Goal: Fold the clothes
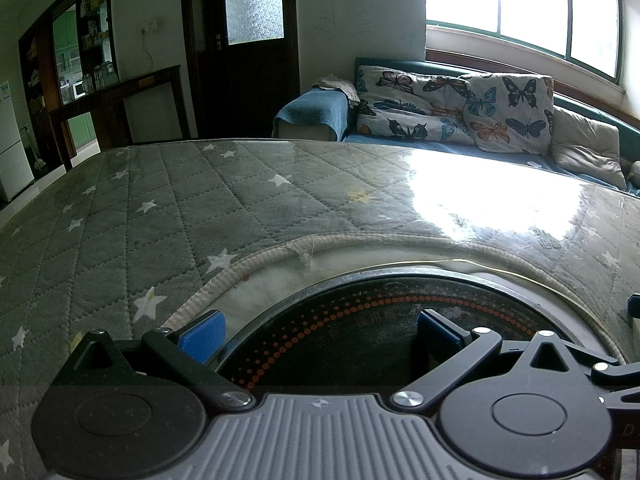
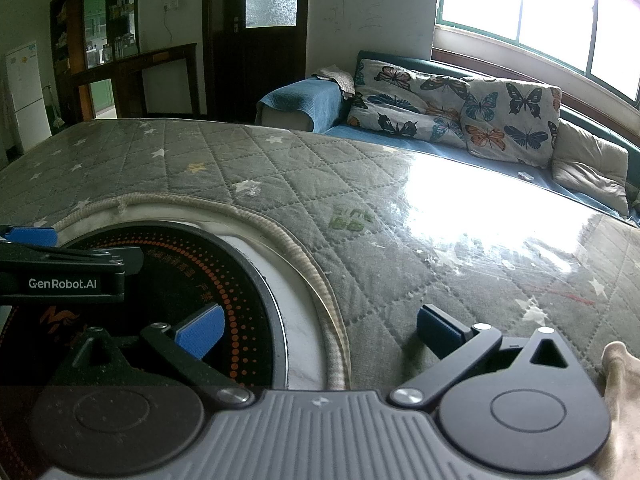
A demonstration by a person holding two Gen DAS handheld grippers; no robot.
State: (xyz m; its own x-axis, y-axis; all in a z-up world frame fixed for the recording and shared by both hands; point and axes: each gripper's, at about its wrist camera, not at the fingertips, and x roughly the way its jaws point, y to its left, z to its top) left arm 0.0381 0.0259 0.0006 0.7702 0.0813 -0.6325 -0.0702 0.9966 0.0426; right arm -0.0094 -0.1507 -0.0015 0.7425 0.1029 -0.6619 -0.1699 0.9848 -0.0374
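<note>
i have both grippers low over the quilted table cover (image 1: 168,216). my left gripper (image 1: 316,338) has its blue pads spread wide, nothing between them; beneath it is the round black cooktop (image 1: 360,340) with orange dots, set in a white ring edged with braided trim (image 1: 320,242). my right gripper (image 2: 318,334) is likewise spread and empty, its left pad over the cooktop (image 2: 224,280), its right pad over the cover (image 2: 400,248). in the right view the left gripper (image 2: 60,272) shows side-on at 9 o'clock, over the cooktop.

the only cloth i can see near the grippers is a pale piece (image 2: 622,400) at 4 o'clock in the right view, just beside the right gripper's body; i cannot tell whether it is a garment.

at 1 o'clock, past the table, a sofa (image 1: 520,152) carries butterfly cushions (image 1: 508,110), with a bright window (image 1: 520,4) above. a dark door (image 1: 248,40) is at 12 o'clock and a fridge (image 1: 12,148) at 9.
</note>
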